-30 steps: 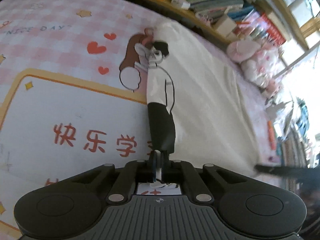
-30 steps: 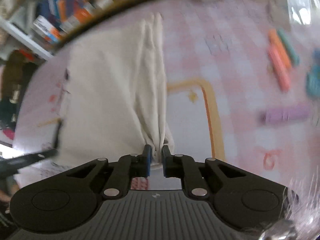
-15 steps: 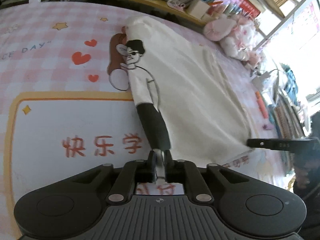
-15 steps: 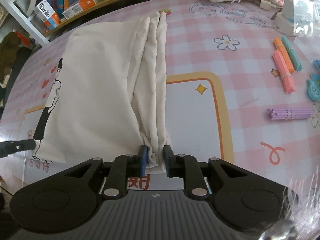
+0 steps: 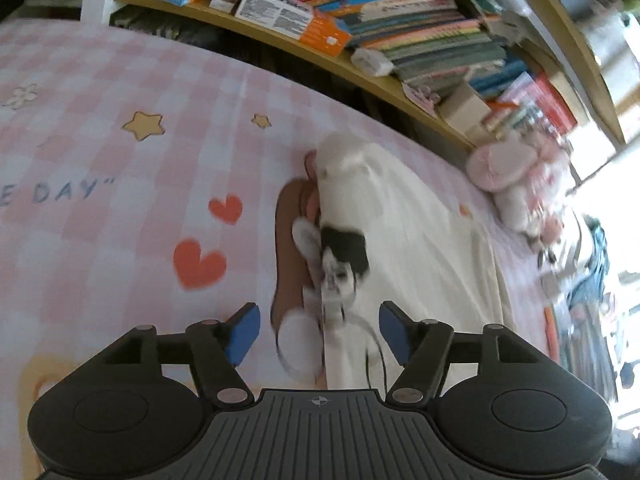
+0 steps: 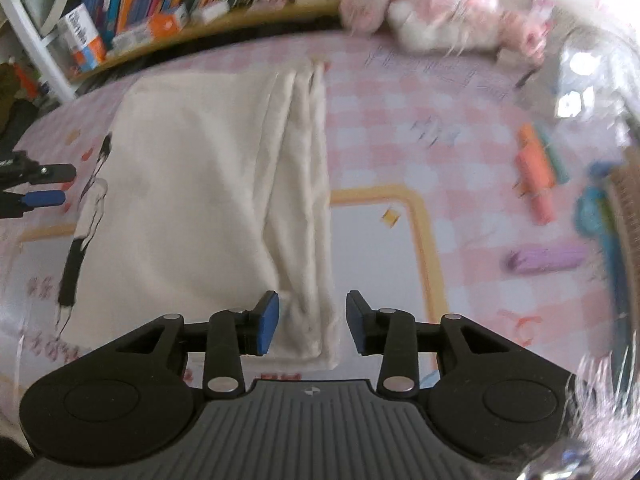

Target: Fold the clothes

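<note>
Hand-held gripper (image 6: 308,322) astride cream garment (image 6: 192,200)

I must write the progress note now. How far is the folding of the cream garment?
Done: the cream cotton garment with a printed cartoon figure lies flat on the pink checked mat, one side folded inward. In hand: nothing; the left gripper and right gripper have just been opening, jaws clear of the cloth. Left: the further folds.
</note>
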Demonstrator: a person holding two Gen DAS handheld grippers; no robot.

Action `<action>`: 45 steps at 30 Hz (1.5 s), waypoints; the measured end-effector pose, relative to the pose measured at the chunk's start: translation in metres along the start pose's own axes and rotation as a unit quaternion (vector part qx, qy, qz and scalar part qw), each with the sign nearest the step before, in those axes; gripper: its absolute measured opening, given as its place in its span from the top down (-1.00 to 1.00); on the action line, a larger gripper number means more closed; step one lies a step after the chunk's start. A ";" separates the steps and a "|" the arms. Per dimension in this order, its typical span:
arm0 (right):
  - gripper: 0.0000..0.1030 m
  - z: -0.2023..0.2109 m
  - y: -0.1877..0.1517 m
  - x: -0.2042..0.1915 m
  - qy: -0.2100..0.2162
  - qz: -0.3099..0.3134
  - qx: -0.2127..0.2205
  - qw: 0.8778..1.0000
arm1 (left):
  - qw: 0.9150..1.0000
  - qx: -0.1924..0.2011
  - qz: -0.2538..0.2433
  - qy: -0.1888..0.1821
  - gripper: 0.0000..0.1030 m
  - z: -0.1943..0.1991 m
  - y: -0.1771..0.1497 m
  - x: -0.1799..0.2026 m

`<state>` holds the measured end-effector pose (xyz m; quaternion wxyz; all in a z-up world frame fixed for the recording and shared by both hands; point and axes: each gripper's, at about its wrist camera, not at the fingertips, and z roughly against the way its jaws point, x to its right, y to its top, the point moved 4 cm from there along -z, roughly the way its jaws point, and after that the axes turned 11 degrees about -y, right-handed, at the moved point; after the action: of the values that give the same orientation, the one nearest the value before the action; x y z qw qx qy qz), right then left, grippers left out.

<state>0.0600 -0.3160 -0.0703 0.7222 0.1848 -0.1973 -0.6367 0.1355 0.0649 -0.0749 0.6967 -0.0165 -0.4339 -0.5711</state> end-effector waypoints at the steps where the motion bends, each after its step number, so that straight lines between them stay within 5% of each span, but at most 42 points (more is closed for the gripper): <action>1: 0.31 0.004 0.002 0.002 -0.010 -0.006 0.009 1.000 | 1.000 0.002 0.010 -0.004 -0.29 -0.004 0.006 -0.003; 4: 0.23 0.013 0.005 0.007 -0.002 -0.027 0.024 0.999 | 0.999 0.009 0.032 -0.021 -0.29 -0.018 0.020 -0.013; 8: 0.11 0.006 -0.002 0.002 0.024 -0.036 -0.013 0.999 | 0.998 0.018 0.041 -0.041 -0.29 -0.032 0.036 -0.018; 14: 0.39 -0.015 -0.016 -0.005 0.006 -0.046 -0.053 0.998 | 0.995 0.032 0.069 -0.060 -0.21 -0.047 0.050 -0.023; 16: 0.50 -0.015 -0.015 -0.007 0.007 -0.037 -0.053 0.998 | 0.995 0.031 0.073 -0.060 0.28 -0.052 0.052 -0.023; 17: 0.50 -0.015 -0.015 -0.008 0.008 -0.033 -0.054 0.998 | 0.995 0.030 0.075 -0.061 0.79 -0.054 0.053 -0.023; 21: 0.51 -0.015 -0.015 -0.007 0.009 -0.030 -0.055 0.998 | 0.993 0.084 -0.010 -0.077 1.00 -0.031 0.053 0.012; 25: 0.51 -0.014 -0.015 -0.006 0.009 -0.029 -0.054 0.998 | 0.993 0.107 -0.048 -0.032 0.99 -0.026 0.066 0.017; 30: 0.51 -0.014 -0.014 -0.007 0.012 -0.023 -0.057 0.998 | 0.997 0.081 0.022 0.000 0.72 -0.031 0.083 -0.019; 33: 0.51 -0.014 -0.014 -0.006 0.015 -0.018 -0.056 0.998 | 0.997 0.072 -0.002 -0.012 0.34 -0.016 0.066 -0.015; 40: 0.51 -0.014 -0.014 -0.006 0.026 -0.001 -0.052 0.998 | 0.998 -0.020 -0.061 -0.010 0.33 0.000 -0.017 0.006; 45: 0.51 -0.014 -0.016 -0.006 0.033 0.015 -0.045 0.998 | 0.998 -0.012 -0.066 0.000 0.17 0.004 -0.048 0.017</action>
<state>0.0532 -0.3121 -0.0904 0.7452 0.1700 -0.1472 -0.6278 0.0935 0.0367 -0.0848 0.6573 0.0039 -0.4270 -0.6210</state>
